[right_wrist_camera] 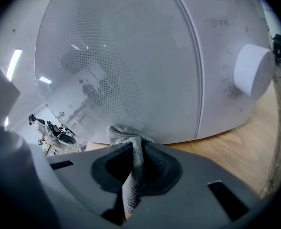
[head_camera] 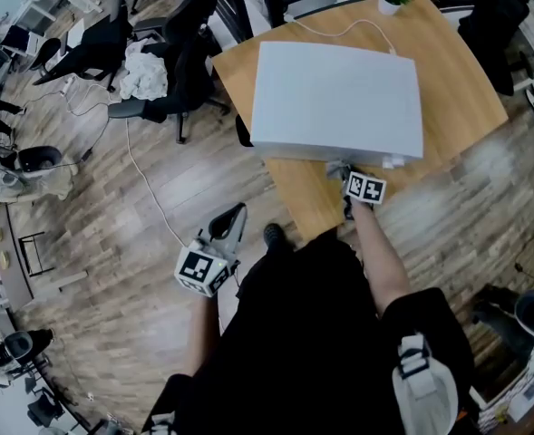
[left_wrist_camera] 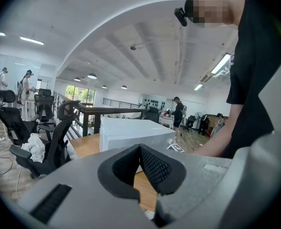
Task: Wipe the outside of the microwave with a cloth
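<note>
1. Some faint print above the round white dial (right_wrist_camera: 252, 78) was too blurred to read.
2. The left gripper (left_wrist_camera: 140, 149) hung over the plank floor (head_camera: 158, 152), well apart from the microwave, with its jaws together on nothing.
3. The right gripper (right_wrist_camera: 133, 151) was clamped on a grey knitted cloth (right_wrist_camera: 130, 137), which was pressed against the lower edge of the glass door of the white box-shaped microwave (head_camera: 337, 100) on the wooden table (head_camera: 448, 80).

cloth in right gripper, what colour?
The small textured fabric cloth is plain grey; clearest in the right gripper view.

The right claw (right_wrist_camera: 133, 168) pinches a grey cloth (right_wrist_camera: 130, 149) against the white microwave (right_wrist_camera: 145, 66) door.
</note>
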A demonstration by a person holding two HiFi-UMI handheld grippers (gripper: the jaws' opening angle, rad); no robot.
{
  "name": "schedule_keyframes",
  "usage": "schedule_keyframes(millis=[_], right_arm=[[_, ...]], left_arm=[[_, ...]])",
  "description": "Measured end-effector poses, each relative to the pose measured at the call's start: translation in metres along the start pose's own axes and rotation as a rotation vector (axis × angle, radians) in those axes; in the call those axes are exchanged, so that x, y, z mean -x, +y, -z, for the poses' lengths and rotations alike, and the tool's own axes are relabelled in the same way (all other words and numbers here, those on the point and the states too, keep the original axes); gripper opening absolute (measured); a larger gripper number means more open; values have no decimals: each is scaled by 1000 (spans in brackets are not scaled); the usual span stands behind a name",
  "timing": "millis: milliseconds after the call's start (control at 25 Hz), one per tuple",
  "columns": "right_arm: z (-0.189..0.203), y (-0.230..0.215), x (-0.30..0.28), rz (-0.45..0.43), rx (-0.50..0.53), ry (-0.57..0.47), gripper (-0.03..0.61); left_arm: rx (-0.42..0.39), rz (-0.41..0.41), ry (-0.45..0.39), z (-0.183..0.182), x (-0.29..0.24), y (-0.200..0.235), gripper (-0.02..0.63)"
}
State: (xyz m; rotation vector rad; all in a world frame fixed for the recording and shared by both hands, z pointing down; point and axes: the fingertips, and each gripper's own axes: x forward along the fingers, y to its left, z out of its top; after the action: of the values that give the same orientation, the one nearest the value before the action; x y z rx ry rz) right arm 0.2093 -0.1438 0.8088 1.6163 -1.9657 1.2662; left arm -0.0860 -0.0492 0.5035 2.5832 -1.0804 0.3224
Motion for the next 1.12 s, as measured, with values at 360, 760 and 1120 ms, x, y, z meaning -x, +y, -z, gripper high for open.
schedule_keyframes(millis=[360,760,1120], right_arm=[[-6,-39,16,25,-13,-3,21],[-6,-76,33,49,-9,-11,21],[-8,-82,39,38,15,-13,21]], left_arm=[[-19,14,19,-6,-24,-21,2],[-32,35,23,-9,-45,-46,2],[-42,45,27,-10,-56,-55,2]])
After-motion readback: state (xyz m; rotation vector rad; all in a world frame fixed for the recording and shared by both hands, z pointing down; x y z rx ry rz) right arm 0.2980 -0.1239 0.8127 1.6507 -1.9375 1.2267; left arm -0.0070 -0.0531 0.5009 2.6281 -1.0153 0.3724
